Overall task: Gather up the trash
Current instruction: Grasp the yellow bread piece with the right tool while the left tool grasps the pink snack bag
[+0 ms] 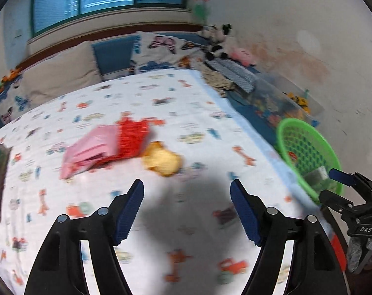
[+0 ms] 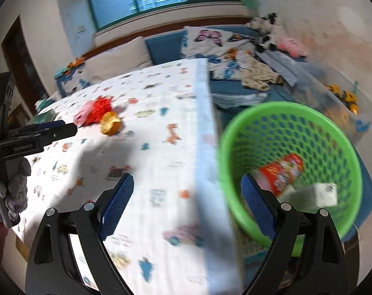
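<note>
Left gripper [image 1: 187,191]: ribbed blue pads spread, nothing between. Right gripper [image 2: 187,186]: likewise released, empty. Printed cloth [image 1: 161,103] carries a crumpled pink-red wrapper [image 1: 107,145] and yellow scrap [image 1: 161,161] at 12 o'clock. Green mesh basket [image 2: 237,127] at 2 o'clock contains a red packet [image 2: 283,172] and white carton [image 2: 325,194].

Two fisheye views, each looking forward along a gripper's two blue-padded fingers. The left wrist view hangs over the patterned tablecloth [image 1: 161,93], facing the window, with the green basket [image 1: 306,147] far to the right of its claw. The right wrist view sits at the table's right edge, close above that basket [image 2: 291,113]. Both share the tablecloth [image 2: 146,113], basket, window and bench cushions; both are motion-blurred.
</note>
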